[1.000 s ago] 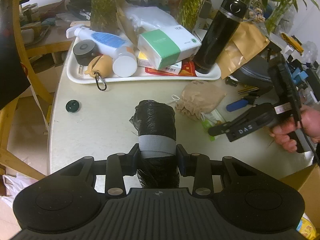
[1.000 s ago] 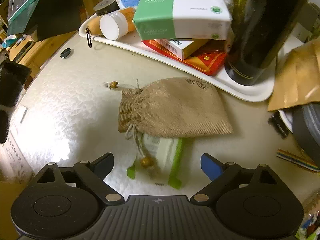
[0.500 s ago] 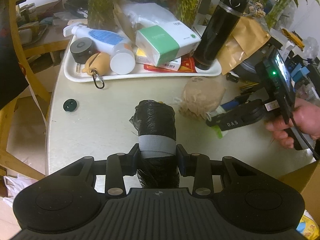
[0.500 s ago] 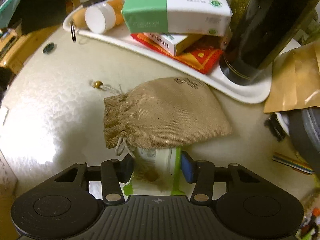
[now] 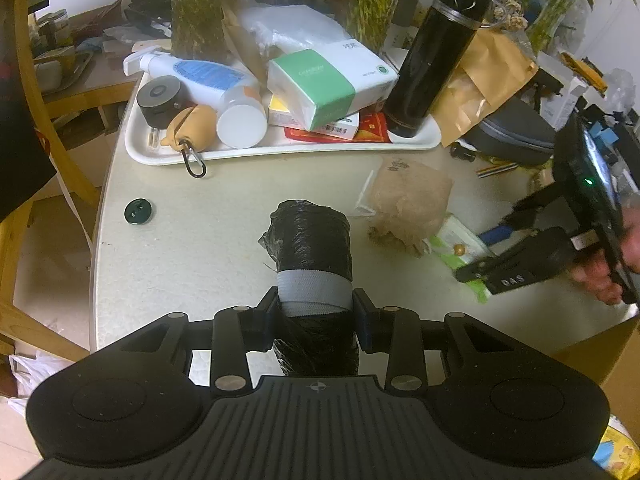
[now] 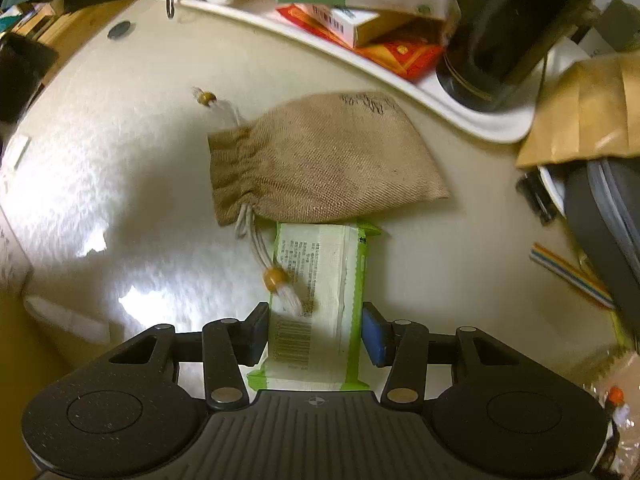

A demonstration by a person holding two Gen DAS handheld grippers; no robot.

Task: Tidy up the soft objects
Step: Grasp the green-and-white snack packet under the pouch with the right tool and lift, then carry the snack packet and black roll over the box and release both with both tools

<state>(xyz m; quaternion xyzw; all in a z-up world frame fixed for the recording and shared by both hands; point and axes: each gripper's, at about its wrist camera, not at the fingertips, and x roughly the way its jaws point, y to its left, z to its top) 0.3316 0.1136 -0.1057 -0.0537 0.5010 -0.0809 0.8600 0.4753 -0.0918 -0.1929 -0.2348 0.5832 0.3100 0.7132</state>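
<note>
The white tray (image 5: 280, 152) holds a tissue box (image 5: 332, 84), spray bottle (image 5: 200, 76) and black flask (image 5: 436, 56). In front of it, the left gripper (image 5: 316, 316) clamps a black bag roll (image 5: 310, 236) with a grey band. Nearer the flask, the right gripper (image 6: 314, 334) pinches a green-edged wipes pack (image 6: 316, 280), its far end under a tan drawstring pouch (image 6: 320, 160).
</note>
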